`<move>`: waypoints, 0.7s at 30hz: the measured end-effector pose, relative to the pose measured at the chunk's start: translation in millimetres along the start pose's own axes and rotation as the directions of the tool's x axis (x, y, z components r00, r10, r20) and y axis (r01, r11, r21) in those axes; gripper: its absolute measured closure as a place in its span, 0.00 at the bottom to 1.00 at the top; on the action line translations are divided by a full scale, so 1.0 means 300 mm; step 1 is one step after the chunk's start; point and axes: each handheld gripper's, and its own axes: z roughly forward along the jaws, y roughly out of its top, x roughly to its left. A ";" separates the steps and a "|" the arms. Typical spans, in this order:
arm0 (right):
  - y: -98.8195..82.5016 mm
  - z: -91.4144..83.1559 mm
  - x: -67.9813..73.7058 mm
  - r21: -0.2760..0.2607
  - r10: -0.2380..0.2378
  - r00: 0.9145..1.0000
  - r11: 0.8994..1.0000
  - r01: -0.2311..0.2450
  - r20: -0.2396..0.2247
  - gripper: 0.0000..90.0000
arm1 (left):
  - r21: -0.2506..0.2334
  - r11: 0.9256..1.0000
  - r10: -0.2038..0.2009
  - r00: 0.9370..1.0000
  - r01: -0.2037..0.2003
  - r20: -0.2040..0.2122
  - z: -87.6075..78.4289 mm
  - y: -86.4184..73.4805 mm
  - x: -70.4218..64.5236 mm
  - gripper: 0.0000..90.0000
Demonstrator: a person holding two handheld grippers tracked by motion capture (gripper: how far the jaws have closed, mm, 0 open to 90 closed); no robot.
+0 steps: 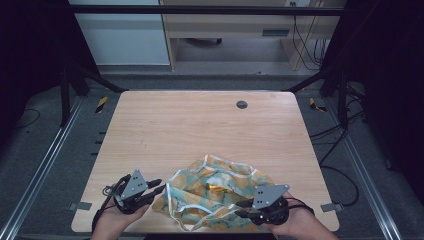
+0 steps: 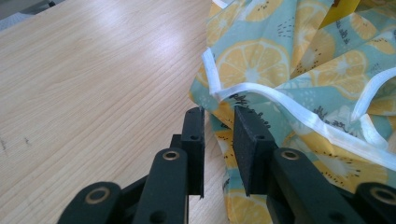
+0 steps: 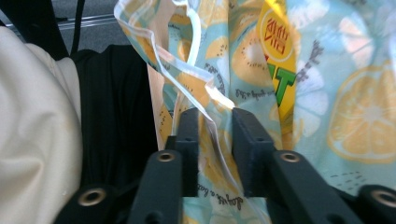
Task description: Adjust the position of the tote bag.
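Note:
A crumpled cloth bag [image 1: 215, 192] printed with lemon slices on pale teal and edged in white lies at the table's near edge. A yellow packet [image 1: 216, 186] peeks from its folds, and its lettering [image 3: 278, 46] is close up in the right gripper view. My left gripper [image 1: 156, 186] sits at the cloth's left edge. Its jaws [image 2: 217, 114] stand slightly apart, with the white hem [image 2: 261, 91] just past the tips. My right gripper [image 1: 240, 207] is at the cloth's near right side. It is open, and a fold of the hem [image 3: 210, 93] passes loosely between the jaws.
The wooden table [image 1: 200, 120] has a round cable grommet [image 1: 242, 104] near its far edge. Black frame posts stand at both sides, and cables lie on the floor to the right. The person's light garment [image 3: 32, 130] is close behind the right gripper.

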 end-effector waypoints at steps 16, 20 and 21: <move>0.102 -0.051 -0.090 -0.044 0.050 0.990 0.998 -0.045 0.130 0.45 | 0.060 0.998 -0.005 0.997 0.009 -0.078 0.015 -0.016 0.033 0.82; 0.117 0.001 -0.113 -0.036 0.065 0.988 0.998 -0.060 0.140 0.45 | 0.045 0.999 0.021 0.996 -0.017 -0.086 0.006 0.013 0.017 0.81; 0.119 0.014 -0.113 -0.025 0.058 0.988 0.998 -0.055 0.140 0.45 | 0.037 0.999 0.024 0.996 -0.021 -0.085 0.005 0.020 0.010 0.81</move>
